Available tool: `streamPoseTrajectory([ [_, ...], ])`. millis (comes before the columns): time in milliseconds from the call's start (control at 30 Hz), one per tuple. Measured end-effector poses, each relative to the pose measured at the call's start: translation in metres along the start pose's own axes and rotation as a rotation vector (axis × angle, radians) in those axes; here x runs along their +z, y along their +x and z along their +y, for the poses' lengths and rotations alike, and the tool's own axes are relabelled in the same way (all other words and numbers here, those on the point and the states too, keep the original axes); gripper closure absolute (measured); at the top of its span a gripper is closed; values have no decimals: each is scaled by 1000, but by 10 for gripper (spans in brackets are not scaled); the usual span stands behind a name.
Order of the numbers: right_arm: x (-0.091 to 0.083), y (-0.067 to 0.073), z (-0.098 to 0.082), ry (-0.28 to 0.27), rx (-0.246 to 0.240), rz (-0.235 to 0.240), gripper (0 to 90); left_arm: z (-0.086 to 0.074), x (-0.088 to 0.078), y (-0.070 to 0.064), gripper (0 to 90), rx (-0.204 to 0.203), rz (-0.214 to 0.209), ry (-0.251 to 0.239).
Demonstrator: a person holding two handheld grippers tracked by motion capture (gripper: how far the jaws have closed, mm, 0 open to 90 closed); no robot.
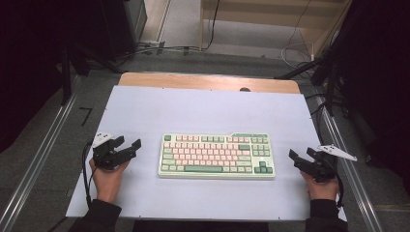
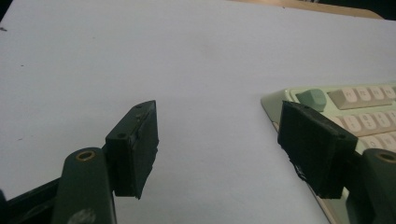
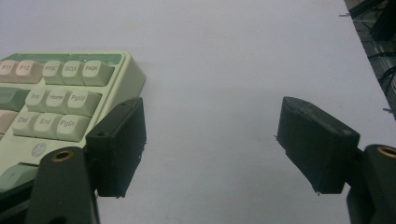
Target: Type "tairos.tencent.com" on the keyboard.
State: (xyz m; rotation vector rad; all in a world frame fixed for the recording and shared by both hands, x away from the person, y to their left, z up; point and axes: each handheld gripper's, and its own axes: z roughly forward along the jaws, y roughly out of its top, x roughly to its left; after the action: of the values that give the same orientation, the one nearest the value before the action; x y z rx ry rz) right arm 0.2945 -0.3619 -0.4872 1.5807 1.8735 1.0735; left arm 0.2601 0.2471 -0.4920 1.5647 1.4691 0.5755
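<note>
You are at the approach, by my reading: the keyboard [image 1: 216,155] lies flat in the middle of the high view, slightly below centre, on the white desk [image 1: 203,108], and neither tool touches it yet. Your left gripper [image 1: 126,143] sits at the lower left of that frame, near the keyboard's left end, its jaws spread wide with nothing between them. Your right gripper [image 1: 300,155] sits at the lower right, near the other end, jaws equally wide and empty (in the right gripper view the keyboard's corner lies at the left, just past one jaw).

The next move probably calls for bringing both grippers inward to the two short ends together, level with the case, so the jaws meet the edges rather than the keys.

Count: one keyboard, two grippers, one desk.
</note>
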Motion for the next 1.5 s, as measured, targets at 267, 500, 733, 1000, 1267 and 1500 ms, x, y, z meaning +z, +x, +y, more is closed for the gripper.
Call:
streamPoseTrajectory([
  [267,-1,10,0,2,-22,21,221,-1,-1,-19,297,26,-56,-10],
  [500,1,23,1,5,-59,47,221,-1,5,-40,297,61,-119,-3],
  [733,2,28,1,11,-71,55,221,5,9,-61,331,87,-227,-9],
  [1000,3,35,1,12,-84,67,221,9,17,-81,603,124,-347,-5],
  [1267,3,46,3,6,-111,93,221,12,33,-104,852,187,-403,54],
  [1500,3,46,3,2,-109,98,222,15,47,-122,900,242,-409,100],
])
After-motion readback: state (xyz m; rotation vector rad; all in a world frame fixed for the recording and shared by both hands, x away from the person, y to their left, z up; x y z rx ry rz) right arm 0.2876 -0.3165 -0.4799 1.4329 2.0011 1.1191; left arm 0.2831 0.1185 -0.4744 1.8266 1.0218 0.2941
